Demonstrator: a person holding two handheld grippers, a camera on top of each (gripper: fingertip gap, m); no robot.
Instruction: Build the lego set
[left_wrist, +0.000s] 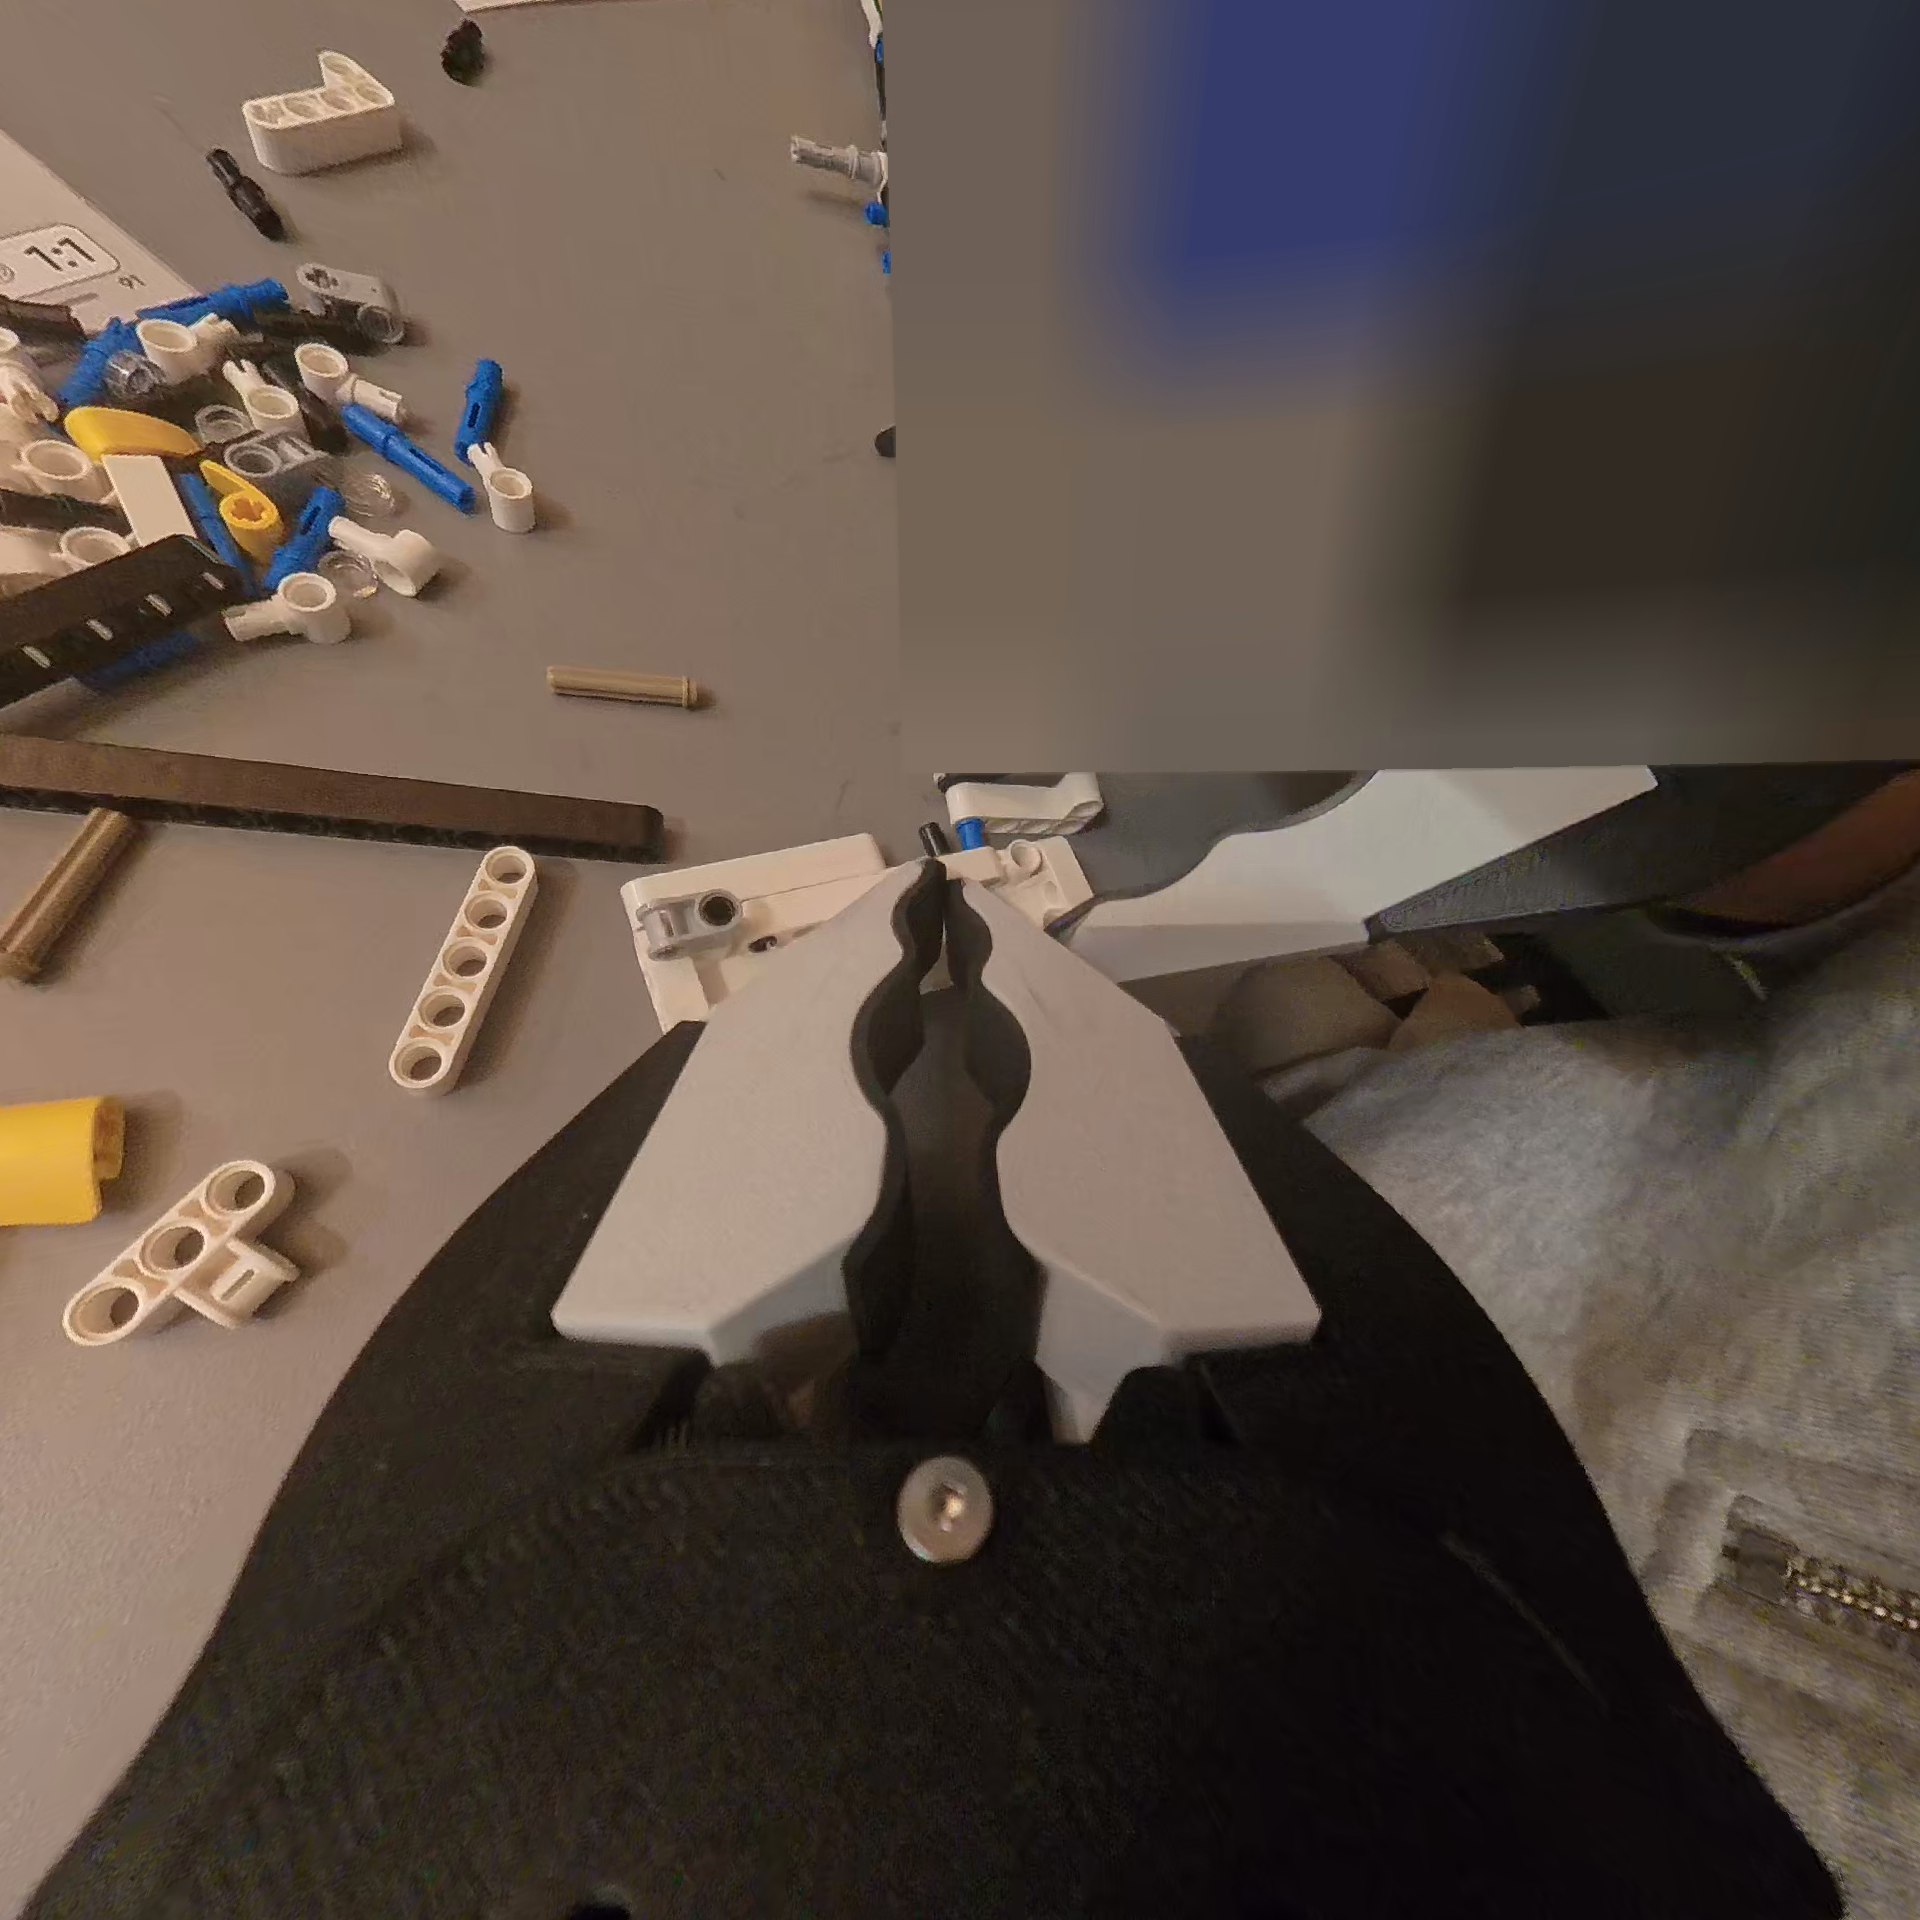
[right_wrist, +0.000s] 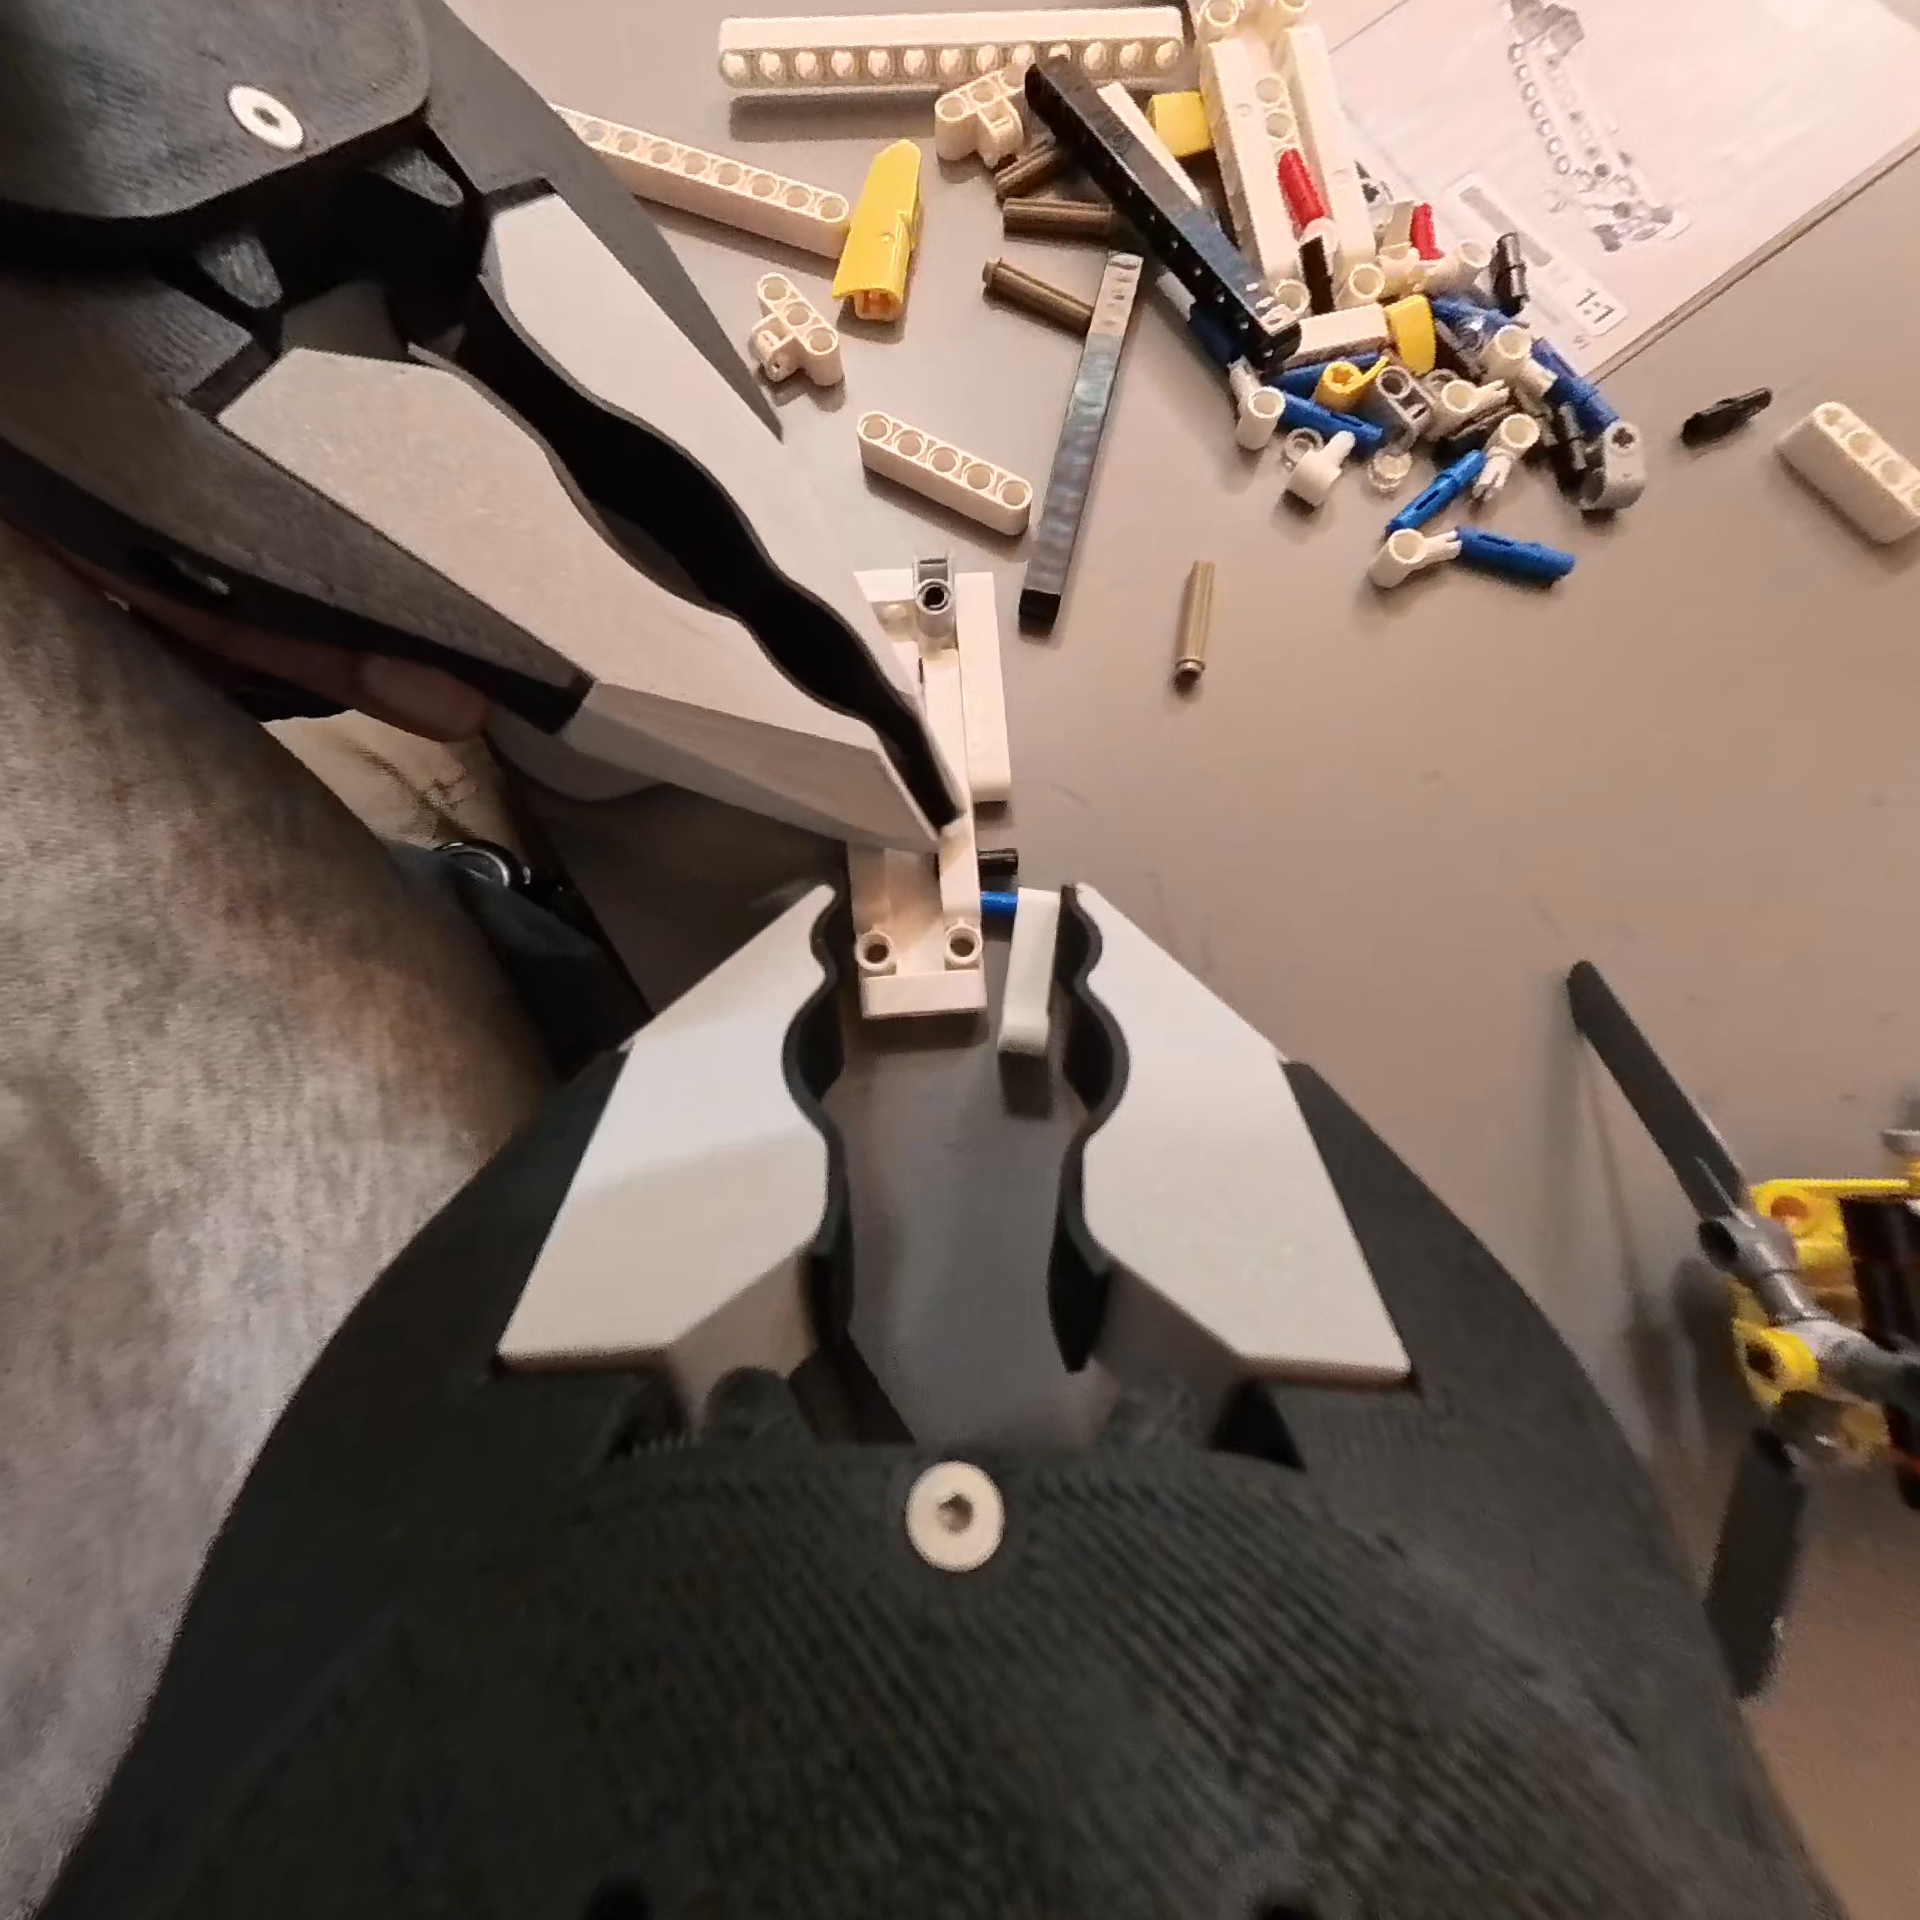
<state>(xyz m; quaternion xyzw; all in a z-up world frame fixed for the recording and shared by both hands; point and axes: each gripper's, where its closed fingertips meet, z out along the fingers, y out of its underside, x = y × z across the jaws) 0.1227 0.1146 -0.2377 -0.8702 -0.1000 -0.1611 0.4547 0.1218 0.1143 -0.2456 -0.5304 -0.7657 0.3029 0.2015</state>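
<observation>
While left gripper (right_wrist: 940, 821) pinches white assembly (right_wrist: 951, 717), right gripper (right_wrist: 951, 914) gapes.

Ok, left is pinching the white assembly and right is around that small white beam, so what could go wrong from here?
1. The left gripper pinches only a thin edge of the white assembly, so pushing may twist it loose.
2. The right gripper looks open, with the small white beam leaning on one finger; it may tip.
3. The blue pin sits beside the beam's end; misalignment could jam it.
</observation>
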